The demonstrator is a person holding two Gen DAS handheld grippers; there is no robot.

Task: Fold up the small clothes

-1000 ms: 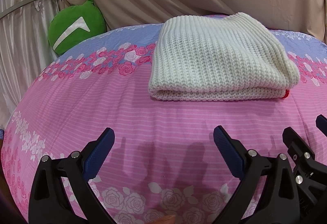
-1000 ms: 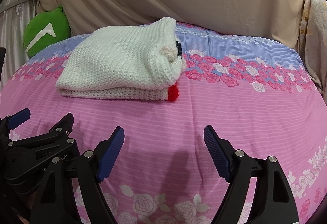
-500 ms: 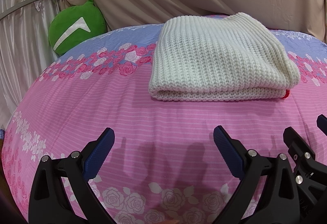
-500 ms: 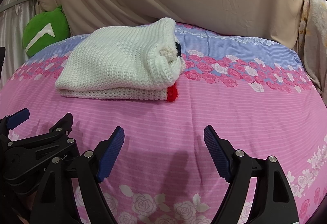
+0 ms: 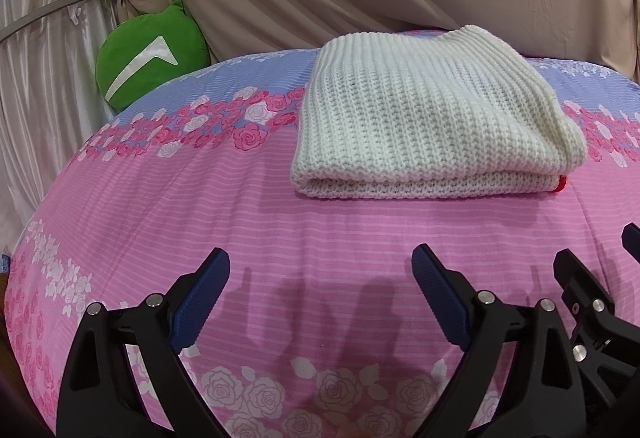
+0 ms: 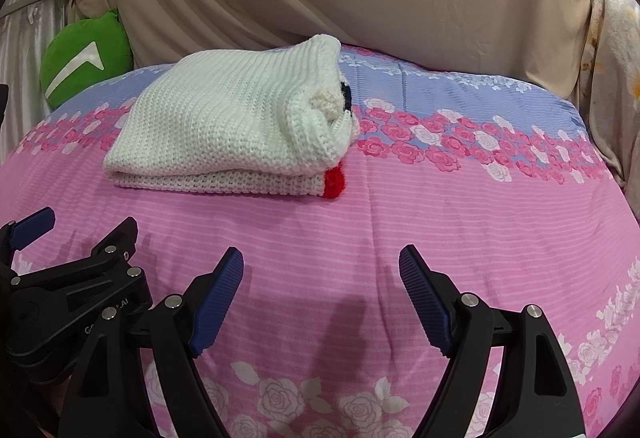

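White sweater (image 5: 432,118) lies folded in a neat stack on the bed (image 5: 200,218) at 12 o'clock, well apart from left tongs (image 5: 320,282) and right tongs (image 6: 321,276), both spread, holding nothing; folding looks finished, nothing visibly left.

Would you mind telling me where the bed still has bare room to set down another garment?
Free: the pink striped band between the folded white knit and both open tongs, left and right, plus the floral stretch right of the knit. Crowded: the back-left corner, where the green plush sits.
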